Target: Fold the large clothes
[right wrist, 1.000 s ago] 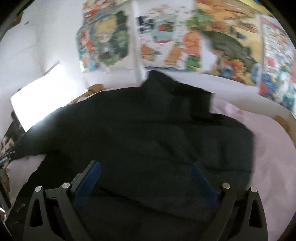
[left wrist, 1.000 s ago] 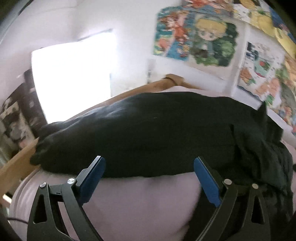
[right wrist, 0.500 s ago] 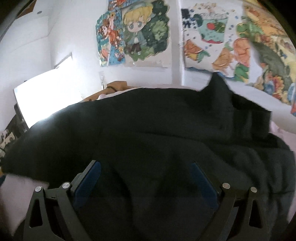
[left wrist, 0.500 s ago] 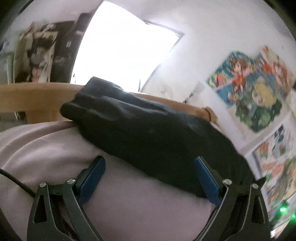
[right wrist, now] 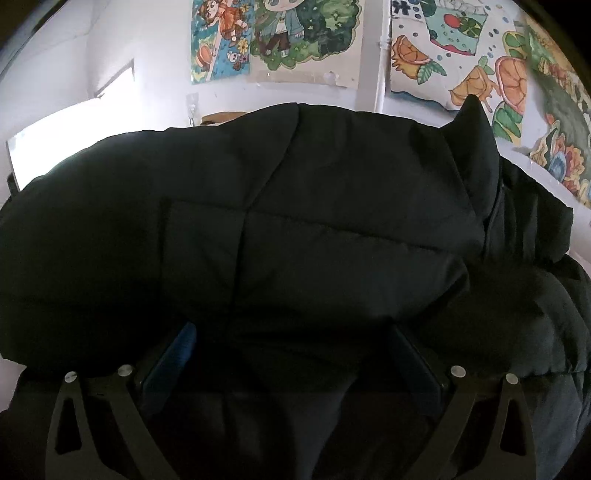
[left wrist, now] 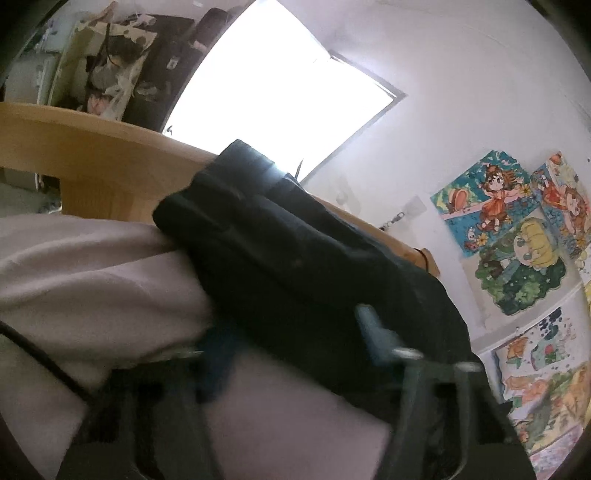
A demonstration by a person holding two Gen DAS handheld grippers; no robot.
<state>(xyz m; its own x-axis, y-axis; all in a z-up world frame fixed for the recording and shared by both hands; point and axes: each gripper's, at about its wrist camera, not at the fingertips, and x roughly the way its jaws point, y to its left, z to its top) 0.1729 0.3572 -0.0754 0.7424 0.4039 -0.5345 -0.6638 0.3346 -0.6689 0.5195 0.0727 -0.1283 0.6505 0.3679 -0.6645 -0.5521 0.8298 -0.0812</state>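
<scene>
A black padded jacket [right wrist: 295, 221] lies spread over a bed with a pale pink sheet [left wrist: 92, 280]. In the left wrist view its sleeve or side [left wrist: 295, 258] runs from the wooden bed frame towards me. My left gripper [left wrist: 295, 343] is blurred and its jaws are closing, with the jacket's lower edge between them; the pads still stand apart. My right gripper [right wrist: 293, 354] hangs low over the jacket's body, open wide, its blue pads half sunk in dark cloth. A raised collar or corner [right wrist: 472, 147] sticks up at the right.
A wooden bed frame [left wrist: 92, 162] borders the mattress on the far side. Behind it are a bright window [left wrist: 277, 92] and a white wall with colourful cartoon posters [right wrist: 277, 33]. A black cable [left wrist: 40, 354] crosses the sheet at lower left.
The left gripper rolled and moved in to the jacket's edge, and its fingers have drawn closer together. The right gripper dropped lower and nearer, so the jacket now fills its view.
</scene>
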